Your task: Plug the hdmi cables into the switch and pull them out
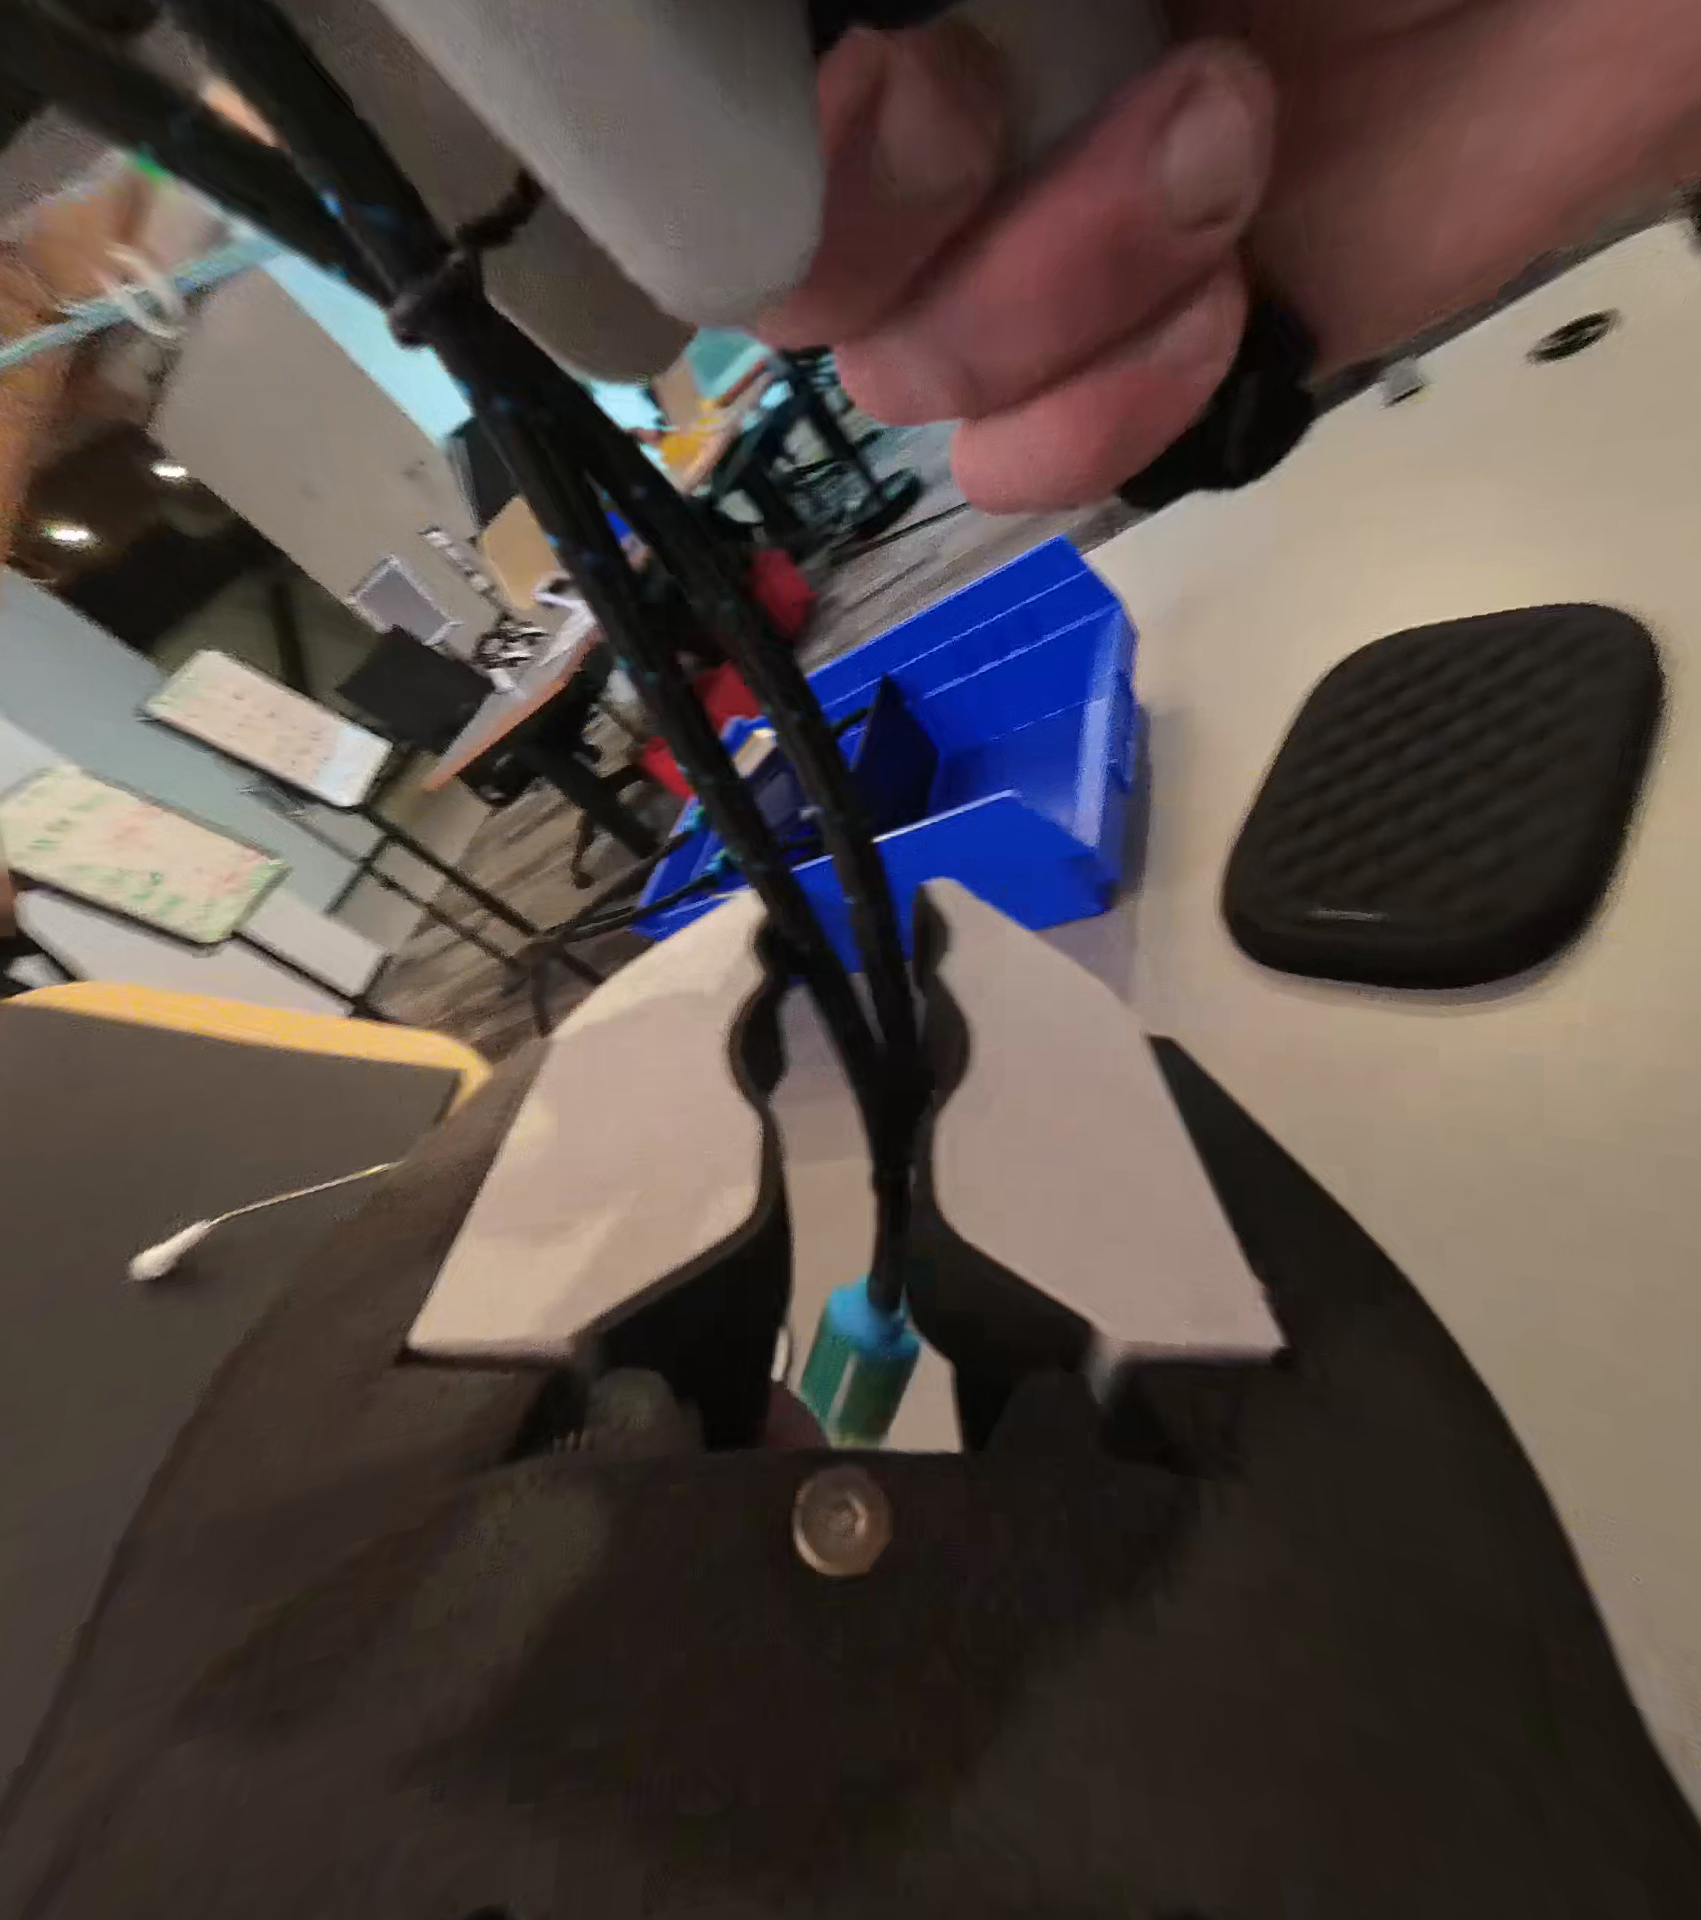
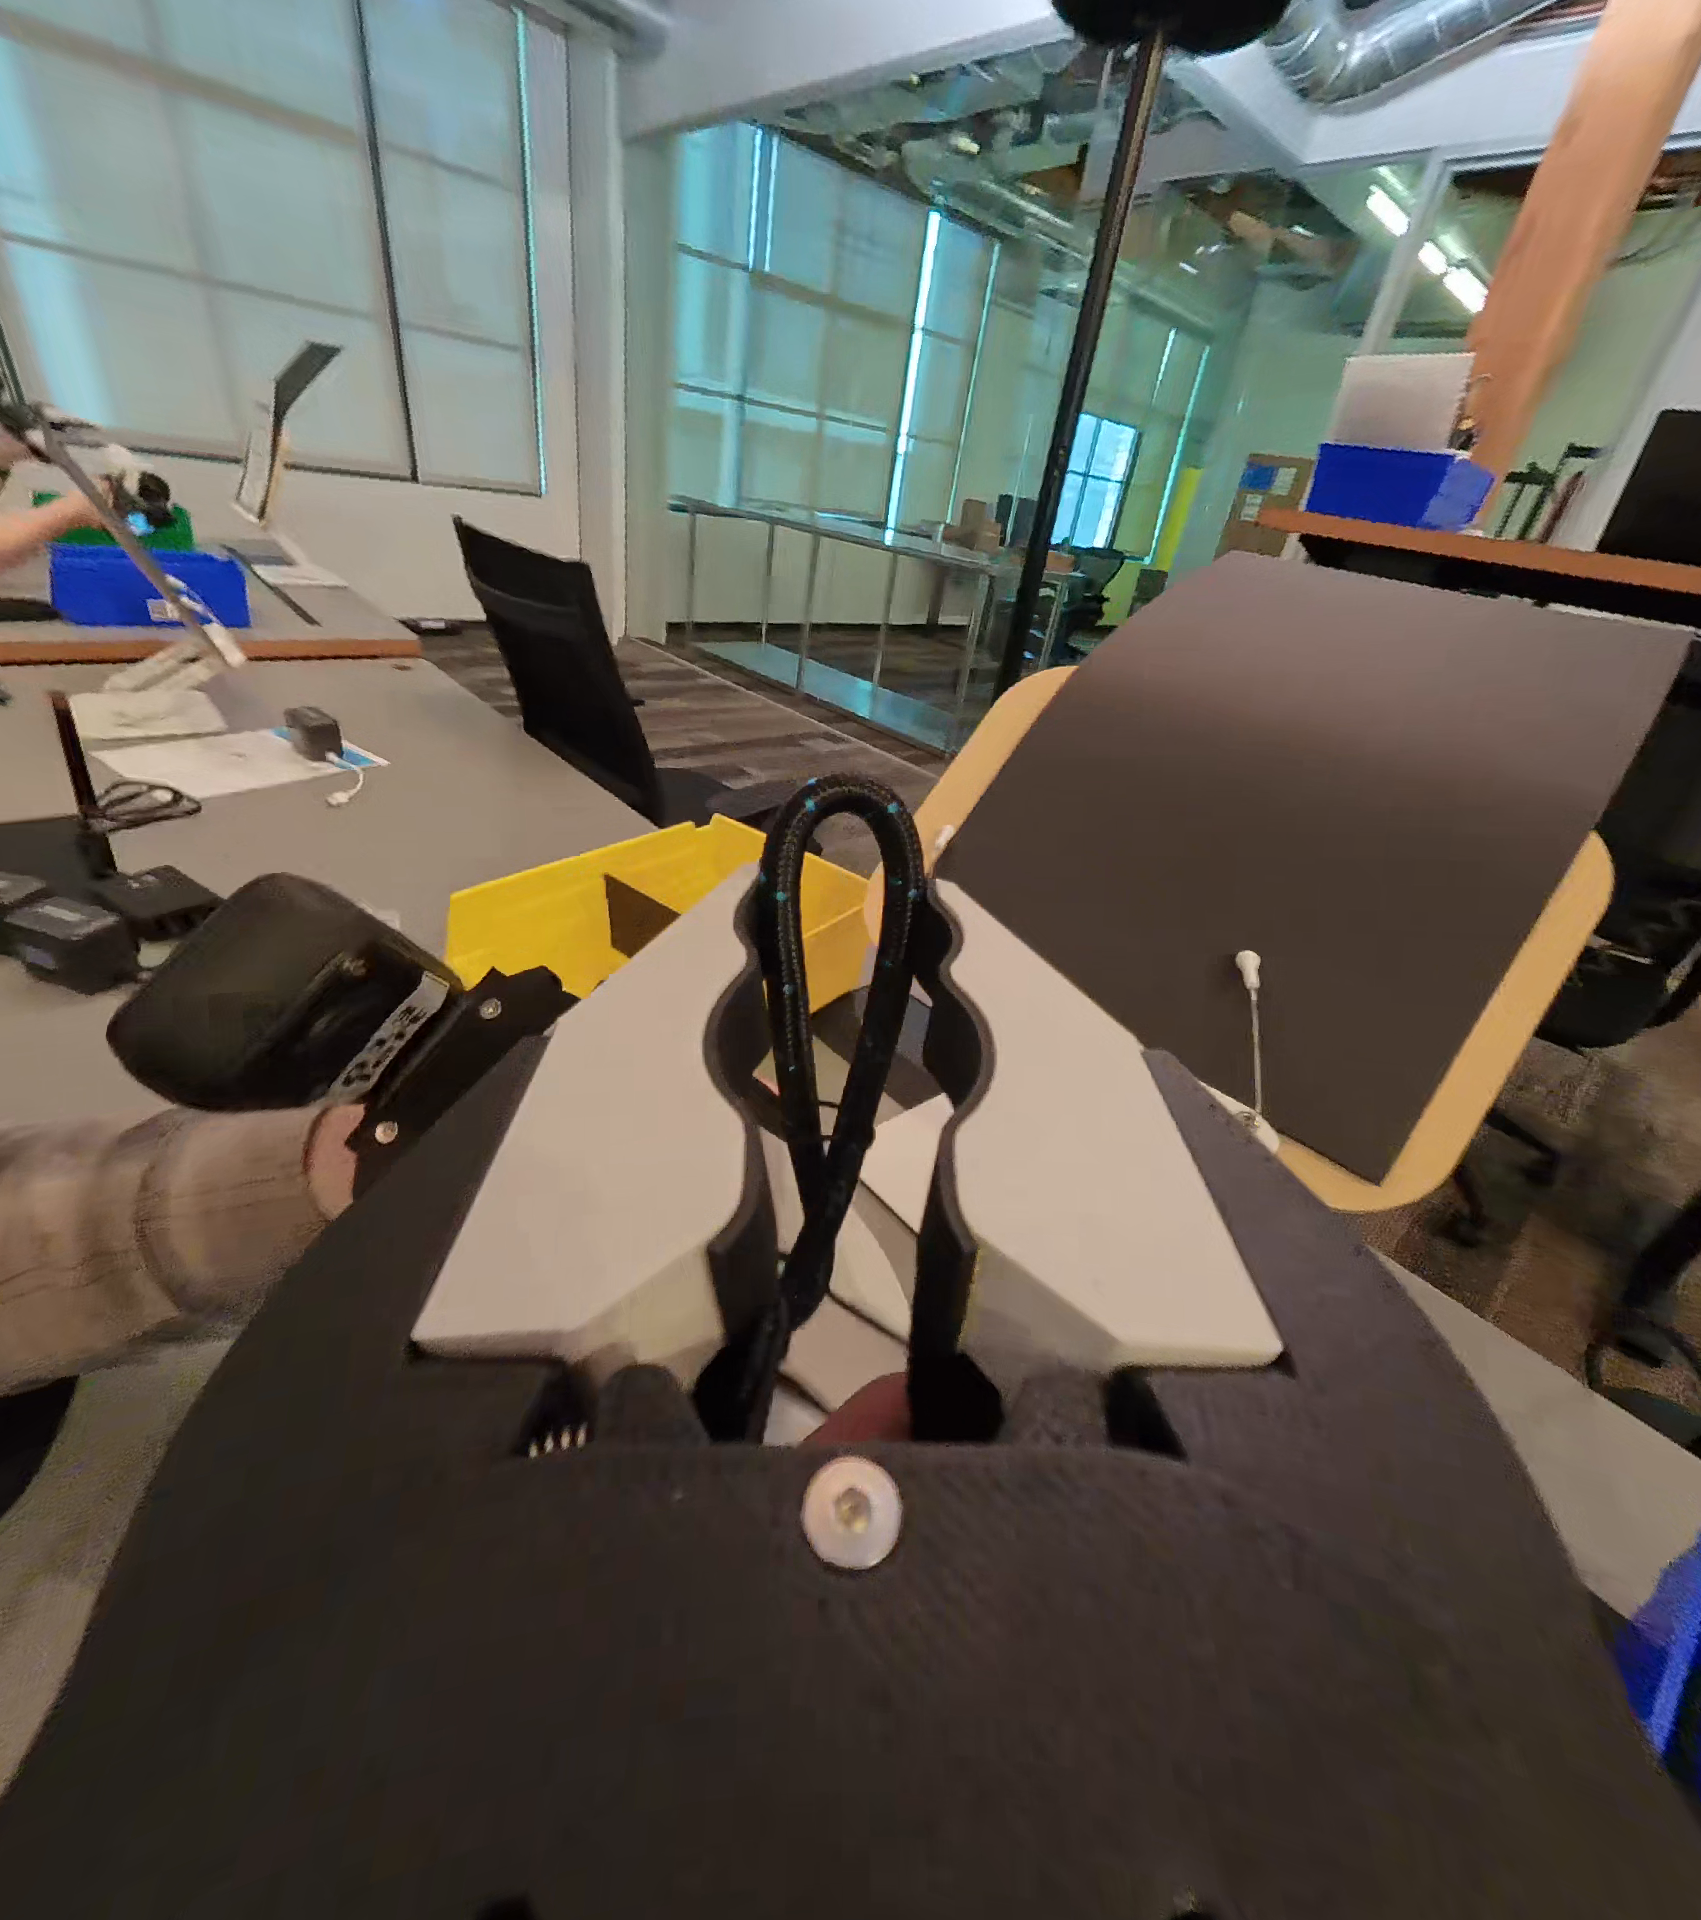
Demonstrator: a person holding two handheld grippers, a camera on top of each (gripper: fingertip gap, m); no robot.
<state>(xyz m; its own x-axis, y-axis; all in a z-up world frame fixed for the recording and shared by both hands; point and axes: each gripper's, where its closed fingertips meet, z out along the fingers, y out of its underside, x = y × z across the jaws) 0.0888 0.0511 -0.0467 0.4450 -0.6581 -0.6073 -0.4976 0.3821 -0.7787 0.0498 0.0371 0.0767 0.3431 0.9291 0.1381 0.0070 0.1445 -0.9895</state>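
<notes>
While you hold both tools up off the table, this is how things lie, nearest first.

Left gripper (image 1: 841,935): your fingers stand a little apart, with black braided cables (image 1: 825,904) running down the gap between them. I cannot tell whether they pinch the cables or only straddle them.

Plug (image 1: 856,1371): a teal and green end piece hangs at the bottom of one cable, deep in the gap near the tool's body.

Right gripper (image 2: 841,904): your fingers are closed in on a loop of black braided cable (image 2: 841,997); its right strand lies against the right finger, and the loop's bend pokes out past the tips.

Your hand (image 1: 1064,281): seen from the left camera, it wraps the other tool's grey handle, with the cable bundle passing just beside it.

Black pad (image 1: 1448,795): it lies flat on the pale table (image 1: 1448,1351), apart from the bin.

Blue bin (image 1: 981,727): it sits on the table beyond the left tips; cables lead into it.

Yellow bin (image 2: 555,914): it stands just past the right tips, with a dark divider inside.

Switch: I cannot make it out in either view.

Dark board (image 2: 1293,852): tilted, on a pale wooden backing, right of the loop.
</notes>
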